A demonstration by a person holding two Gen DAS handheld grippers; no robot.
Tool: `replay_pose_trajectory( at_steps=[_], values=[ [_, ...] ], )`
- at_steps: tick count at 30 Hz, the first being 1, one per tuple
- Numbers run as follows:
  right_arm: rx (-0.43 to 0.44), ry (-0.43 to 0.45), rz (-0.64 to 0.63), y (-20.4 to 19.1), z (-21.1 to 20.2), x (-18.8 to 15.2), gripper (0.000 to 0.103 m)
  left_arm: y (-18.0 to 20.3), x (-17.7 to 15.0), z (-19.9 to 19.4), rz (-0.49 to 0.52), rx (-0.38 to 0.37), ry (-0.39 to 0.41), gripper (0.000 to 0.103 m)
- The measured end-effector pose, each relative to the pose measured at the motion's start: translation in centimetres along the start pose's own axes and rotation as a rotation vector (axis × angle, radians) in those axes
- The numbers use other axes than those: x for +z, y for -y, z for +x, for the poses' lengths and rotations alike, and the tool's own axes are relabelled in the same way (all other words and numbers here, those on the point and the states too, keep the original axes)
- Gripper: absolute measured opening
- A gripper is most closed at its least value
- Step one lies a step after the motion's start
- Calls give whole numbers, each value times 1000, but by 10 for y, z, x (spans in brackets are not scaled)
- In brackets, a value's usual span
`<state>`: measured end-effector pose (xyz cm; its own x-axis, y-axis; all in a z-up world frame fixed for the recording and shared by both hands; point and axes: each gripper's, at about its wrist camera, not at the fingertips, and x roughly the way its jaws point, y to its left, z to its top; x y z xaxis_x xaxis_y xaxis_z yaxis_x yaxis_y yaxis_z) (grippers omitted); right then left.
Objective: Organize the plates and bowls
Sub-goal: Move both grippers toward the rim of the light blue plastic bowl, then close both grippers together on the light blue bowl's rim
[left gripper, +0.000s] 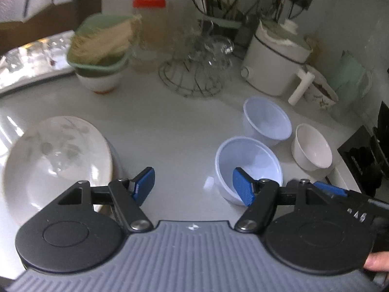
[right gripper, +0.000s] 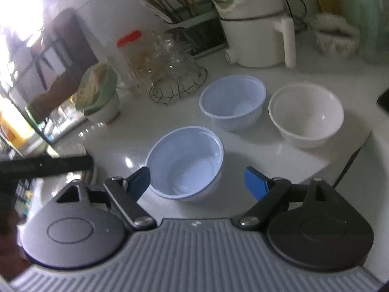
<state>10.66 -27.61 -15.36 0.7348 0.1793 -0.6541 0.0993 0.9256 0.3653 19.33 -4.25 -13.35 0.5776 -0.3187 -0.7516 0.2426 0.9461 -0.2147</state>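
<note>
On the white counter (left gripper: pixel 175 131) a leaf-patterned white plate (left gripper: pixel 56 160) lies at the left, seemingly on another dish. Two pale blue bowls stand at the right: a near one (left gripper: pixel 248 168) and a far one (left gripper: pixel 267 121), with a white bowl (left gripper: pixel 312 147) beside them. My left gripper (left gripper: pixel 194 187) is open and empty, over the counter between the plate and the near blue bowl. In the right wrist view my right gripper (right gripper: pixel 197 182) is open and empty, its jaws either side of the near blue bowl (right gripper: pixel 184 160). The far blue bowl (right gripper: pixel 232 102) and white bowl (right gripper: pixel 306 114) stand behind.
At the back stand a wire rack of glasses (left gripper: pixel 194 68), a red-lidded jar (left gripper: pixel 149 31), a green container on a white bowl (left gripper: pixel 102 53), a white appliance (left gripper: pixel 274 60), a chopstick holder (left gripper: pixel 214 7) and a floral mug (left gripper: pixel 318 90). The counter edge runs at the right (right gripper: pixel 352 155).
</note>
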Motion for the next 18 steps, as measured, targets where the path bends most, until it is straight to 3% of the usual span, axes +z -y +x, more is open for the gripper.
replay_pose_trajectory(
  at_steps=[5,9,18],
  values=[
    [-42,-7,4,7,16,3,79,6,0,34,-24,-47,-61,75],
    [-51,-40,2,10,35,4,64,6,1,56,-54,-77,-101,73],
    [-76,-58,19,20,54,4,31,0,6,84,-105,-120,-123,39]
  ],
)
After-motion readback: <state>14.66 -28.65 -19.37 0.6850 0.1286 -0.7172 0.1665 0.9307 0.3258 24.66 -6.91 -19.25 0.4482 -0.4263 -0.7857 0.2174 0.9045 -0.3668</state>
